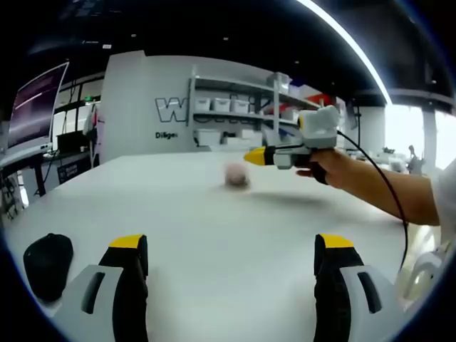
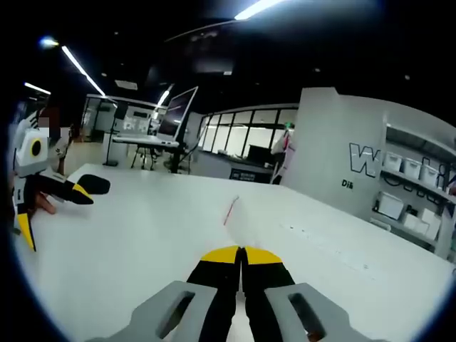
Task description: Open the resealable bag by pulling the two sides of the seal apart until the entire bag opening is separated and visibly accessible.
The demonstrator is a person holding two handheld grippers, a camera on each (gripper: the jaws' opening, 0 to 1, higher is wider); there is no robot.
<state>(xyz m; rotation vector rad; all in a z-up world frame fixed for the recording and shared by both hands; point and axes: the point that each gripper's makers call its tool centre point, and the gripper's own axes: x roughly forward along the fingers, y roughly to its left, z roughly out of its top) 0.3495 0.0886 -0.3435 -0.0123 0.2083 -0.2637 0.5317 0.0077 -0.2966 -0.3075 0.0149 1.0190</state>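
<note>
Left gripper: our left gripper is sitting nearest to us, low over the white counter, and its yellow tips are standing wide apart with nothing between them.
Right gripper: our right gripper is hanging over the counter with its two yellow tips pressed together. We are seeing nothing held in them. In the left gripper view it is reaching in from the right, held by a hand.
Bag: we are guessing the blurry pinkish thing far out on the counter is the bag, just under the right gripper's tip. In the right gripper view a thin pink line is lying on the counter ahead of the tips. We cannot tell where its seal is.
Other thing: a dark lump is resting beside the left gripper.
What could go wrong: we are thinking neither gripper is holding the bag yet. If only one gripper is pinching it, the light bag may be sliding or lifting, not opening. If both sides of the seal are getting pinched together, it may be staying shut.
</note>
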